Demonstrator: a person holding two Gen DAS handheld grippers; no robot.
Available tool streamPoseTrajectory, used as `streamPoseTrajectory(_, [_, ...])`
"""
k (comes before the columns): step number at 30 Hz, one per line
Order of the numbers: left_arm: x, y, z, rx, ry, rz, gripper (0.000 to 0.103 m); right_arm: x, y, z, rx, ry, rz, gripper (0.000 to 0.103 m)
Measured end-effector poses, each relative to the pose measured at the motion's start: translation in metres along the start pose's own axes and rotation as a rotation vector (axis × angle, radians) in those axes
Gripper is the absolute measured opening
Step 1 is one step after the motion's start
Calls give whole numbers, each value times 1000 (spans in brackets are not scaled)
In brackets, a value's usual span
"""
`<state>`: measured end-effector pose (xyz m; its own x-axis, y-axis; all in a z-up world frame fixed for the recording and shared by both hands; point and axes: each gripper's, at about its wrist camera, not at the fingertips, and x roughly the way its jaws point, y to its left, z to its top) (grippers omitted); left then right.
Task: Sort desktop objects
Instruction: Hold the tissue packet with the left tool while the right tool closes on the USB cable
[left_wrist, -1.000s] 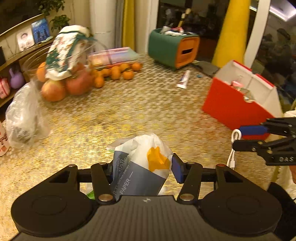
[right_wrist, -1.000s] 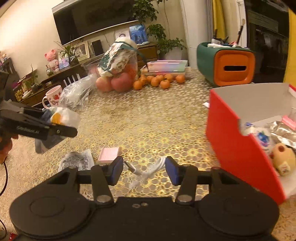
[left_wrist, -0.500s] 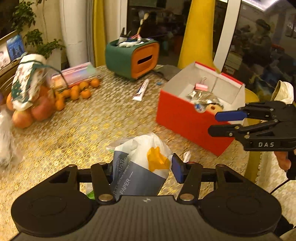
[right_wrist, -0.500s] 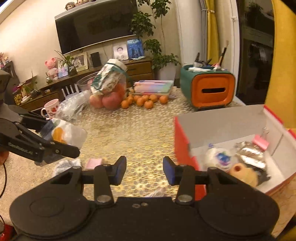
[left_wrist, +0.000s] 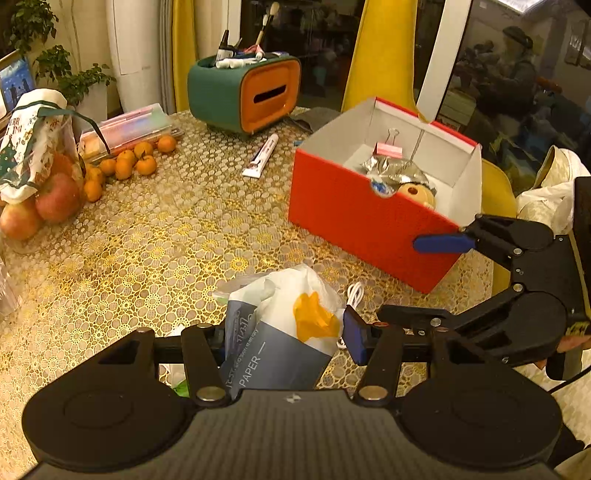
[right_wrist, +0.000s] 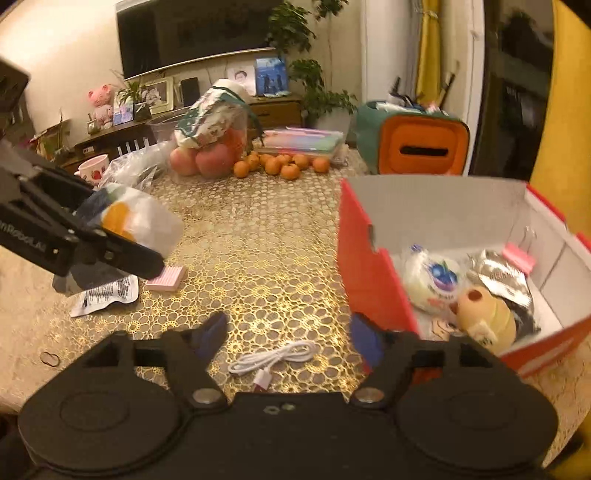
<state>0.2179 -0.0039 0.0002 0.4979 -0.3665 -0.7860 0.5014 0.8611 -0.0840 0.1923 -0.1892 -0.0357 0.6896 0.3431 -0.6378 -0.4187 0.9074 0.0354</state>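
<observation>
Left wrist: tissue pack (left_wrist: 280, 339) clamped between jaws

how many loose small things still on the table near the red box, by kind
white cable: 1
pink sticky pad: 1
printed white wrapper: 1
rubber band: 1
tube: 1
total: 5

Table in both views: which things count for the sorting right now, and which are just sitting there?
Part of the job:
- tissue pack, clamped in the left tool
- red box, already part filled
- white cable, lying on the table between the opening fingers of the right tool
- pink pad

Just lying about:
- oranges
- apples
- tissue holder
</observation>
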Motion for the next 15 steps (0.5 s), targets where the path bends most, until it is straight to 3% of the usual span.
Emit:
streamPoseTrajectory(5, [5,7,-6,-1,0,-3,54,5,18,-6,-49,-7,-25,76])
streamPoseTrajectory(15, [12,26,-22,-32,14,-23,54,42,21,-20,80,106,-52,75])
